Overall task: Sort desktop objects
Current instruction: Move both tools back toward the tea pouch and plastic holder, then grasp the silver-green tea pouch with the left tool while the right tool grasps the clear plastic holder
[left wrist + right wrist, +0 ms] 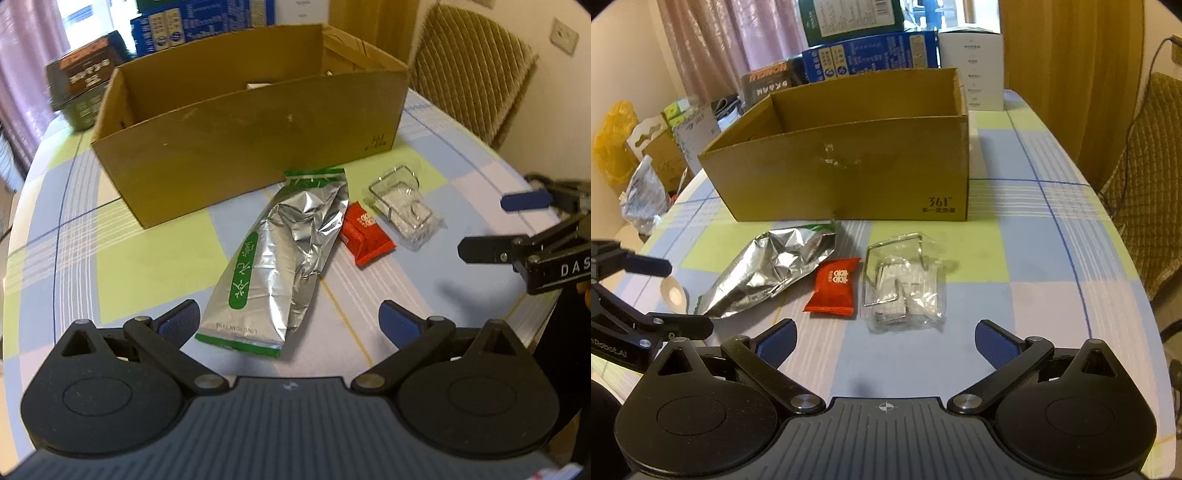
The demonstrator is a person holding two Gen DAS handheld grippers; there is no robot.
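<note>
In front of the cardboard box [251, 147], three things lie in a row on the checked tablecloth [1052, 258]: a crumpled foil pouch [284, 258] with green trim, a red sachet [364, 236] touching its side, and a clear bag of wire hooks [905, 284] just beside the sachet. None is in the box yet, so the sorting looks barely begun.

The left gripper [291, 321] hovers near the pouch's bottom end, jaws spread wide and empty. It seems set for the pouch. A good pick would likely close across the flat sealed end, where the foil is stiffer, and lift high enough to clear the box wall.

The right gripper [884, 341] also stands agape, holding nothing, facing the hook bag.

Only the right wrist view shows a roll of tape [674, 293] left of the pouch. Only the left wrist view catches something pale inside the box, too hidden to name.
</note>
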